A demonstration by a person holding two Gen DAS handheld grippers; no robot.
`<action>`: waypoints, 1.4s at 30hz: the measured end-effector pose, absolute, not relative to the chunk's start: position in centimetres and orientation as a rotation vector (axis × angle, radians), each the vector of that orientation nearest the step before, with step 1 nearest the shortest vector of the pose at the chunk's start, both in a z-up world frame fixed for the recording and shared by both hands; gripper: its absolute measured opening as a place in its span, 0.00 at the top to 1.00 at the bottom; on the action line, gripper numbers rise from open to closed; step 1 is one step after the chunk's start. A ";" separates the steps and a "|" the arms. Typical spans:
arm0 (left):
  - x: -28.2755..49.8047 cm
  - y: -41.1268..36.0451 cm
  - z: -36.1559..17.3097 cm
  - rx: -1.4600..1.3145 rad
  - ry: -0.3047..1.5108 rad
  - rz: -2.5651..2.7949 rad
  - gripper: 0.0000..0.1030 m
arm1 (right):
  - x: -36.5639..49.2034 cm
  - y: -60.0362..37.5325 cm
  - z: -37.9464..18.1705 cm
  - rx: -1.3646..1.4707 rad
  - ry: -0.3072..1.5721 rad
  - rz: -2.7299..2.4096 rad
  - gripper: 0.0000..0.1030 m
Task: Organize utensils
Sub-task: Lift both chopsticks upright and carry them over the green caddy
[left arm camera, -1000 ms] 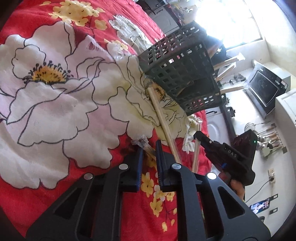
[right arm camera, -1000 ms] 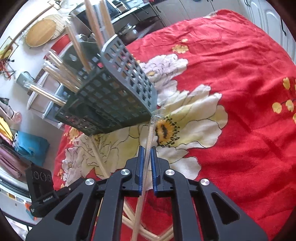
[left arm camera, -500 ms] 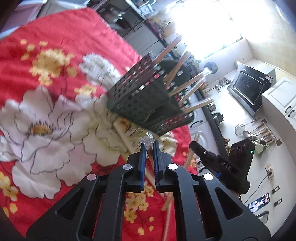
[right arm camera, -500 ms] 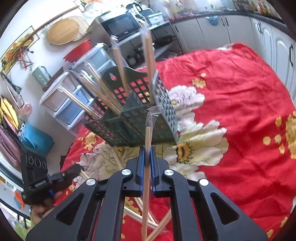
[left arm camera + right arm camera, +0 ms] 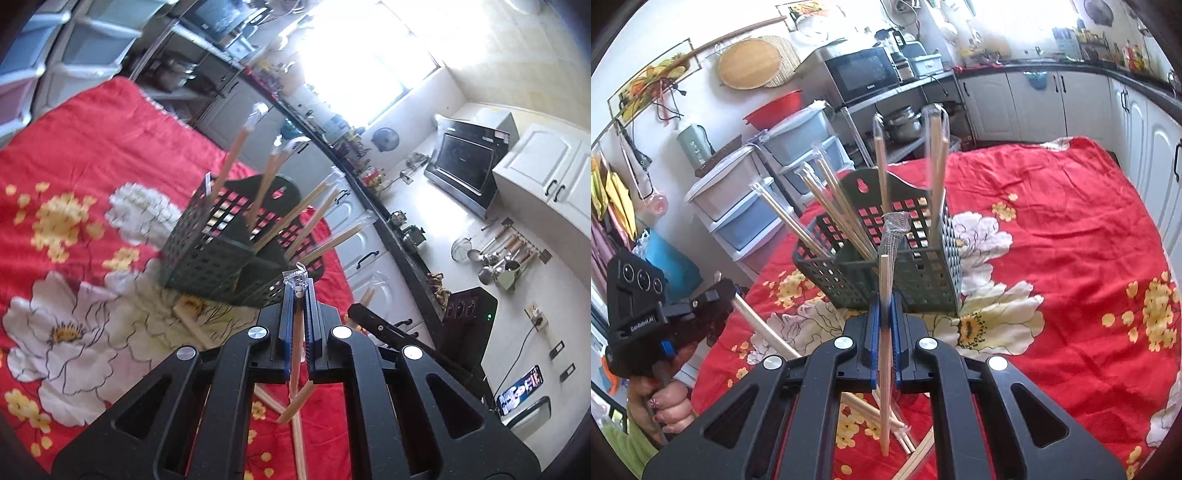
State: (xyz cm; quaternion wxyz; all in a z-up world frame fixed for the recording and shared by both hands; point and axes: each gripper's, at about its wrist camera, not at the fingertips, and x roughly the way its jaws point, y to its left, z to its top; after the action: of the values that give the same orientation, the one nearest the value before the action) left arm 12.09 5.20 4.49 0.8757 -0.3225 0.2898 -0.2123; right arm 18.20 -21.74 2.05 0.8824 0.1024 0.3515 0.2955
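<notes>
A dark green perforated utensil basket (image 5: 229, 254) (image 5: 886, 266) stands on the red flowered tablecloth (image 5: 74, 155) (image 5: 1052, 236), with several plastic-wrapped wooden chopsticks (image 5: 834, 199) leaning in it. My left gripper (image 5: 298, 291) is shut on a wrapped chopstick pair (image 5: 295, 354), held above the cloth just in front of the basket. My right gripper (image 5: 885, 306) is shut on another wrapped chopstick pair (image 5: 885, 280), upright, near the basket's front wall. The left gripper also shows in the right wrist view (image 5: 720, 295), and the right gripper in the left wrist view (image 5: 365, 317).
More wrapped chopsticks (image 5: 871, 410) (image 5: 192, 325) lie loose on the cloth below both grippers. Plastic drawer units (image 5: 746, 199) stand past the table's far left edge. A counter with cabinets (image 5: 1034, 92) and a microwave (image 5: 864, 74) line the walls.
Both grippers have risen from the cloth, each lifting its chopstick pair to about basket height. The left gripper, slightly open a second ago, has shut on its pair.
</notes>
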 end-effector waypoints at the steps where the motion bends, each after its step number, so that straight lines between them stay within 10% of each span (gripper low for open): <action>1: 12.1 5.1 4.7 -0.668 0.601 -0.446 0.98 | 18.1 -21.7 2.3 0.211 0.725 0.617 0.94; 42: 12.6 6.7 18.3 -0.402 0.326 -0.322 0.98 | 17.3 -20.5 13.7 0.132 0.382 0.645 0.94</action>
State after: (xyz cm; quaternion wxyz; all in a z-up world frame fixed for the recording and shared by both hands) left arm 12.57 6.65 18.28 0.9540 -0.1977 0.1604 -0.1584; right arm 17.28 -20.52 13.72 0.9284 0.0645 0.1866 0.3148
